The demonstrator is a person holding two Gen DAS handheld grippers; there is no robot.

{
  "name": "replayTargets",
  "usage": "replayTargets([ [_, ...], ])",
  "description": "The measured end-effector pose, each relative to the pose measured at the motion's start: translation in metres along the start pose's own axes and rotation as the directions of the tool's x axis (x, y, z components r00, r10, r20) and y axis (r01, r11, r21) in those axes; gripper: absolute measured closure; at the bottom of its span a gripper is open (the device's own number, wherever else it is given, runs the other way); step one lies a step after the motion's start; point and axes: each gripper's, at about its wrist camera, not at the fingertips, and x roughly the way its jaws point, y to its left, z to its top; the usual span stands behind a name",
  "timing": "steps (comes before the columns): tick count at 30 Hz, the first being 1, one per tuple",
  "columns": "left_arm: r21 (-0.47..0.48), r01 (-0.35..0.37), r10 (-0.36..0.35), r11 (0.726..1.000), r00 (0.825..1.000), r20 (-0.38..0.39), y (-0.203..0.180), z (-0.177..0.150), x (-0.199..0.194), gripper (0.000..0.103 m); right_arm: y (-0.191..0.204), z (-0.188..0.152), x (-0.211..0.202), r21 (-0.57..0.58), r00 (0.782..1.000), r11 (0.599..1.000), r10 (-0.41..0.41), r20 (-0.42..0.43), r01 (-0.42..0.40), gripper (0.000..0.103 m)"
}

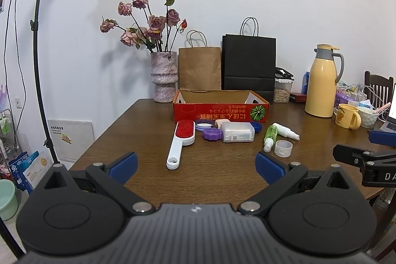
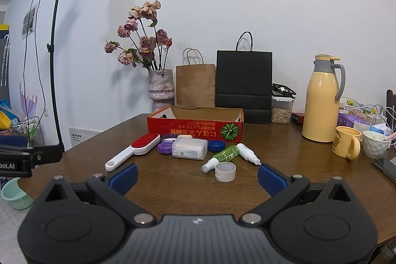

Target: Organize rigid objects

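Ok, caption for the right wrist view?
Open right gripper hovering before lint brush, bottles and caps beside the red box.

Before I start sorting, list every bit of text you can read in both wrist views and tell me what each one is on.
"DA", cut off at the frame edge: on the right gripper body.
"bot.AI", start cut off: on the left gripper body.
Orange East Asian print, upside down, beside a green squash picture: front of the red cardboard box; not reliably readable.
Label on the clear plastic case: too small.
Print on the yellow mug: too blurred.
White wall panel sticker: too small.
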Motion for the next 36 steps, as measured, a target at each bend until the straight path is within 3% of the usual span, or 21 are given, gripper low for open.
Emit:
replayTargets([
  [36,-0.006,0.004,-0.004,1.000,1.000,0.003,-0.0052,0.0049,0.0008,0.000,0.0002,-0.0005,-0.0007,-0.001,1.000,1.000,-0.001,0.000,0.001,0.000],
])
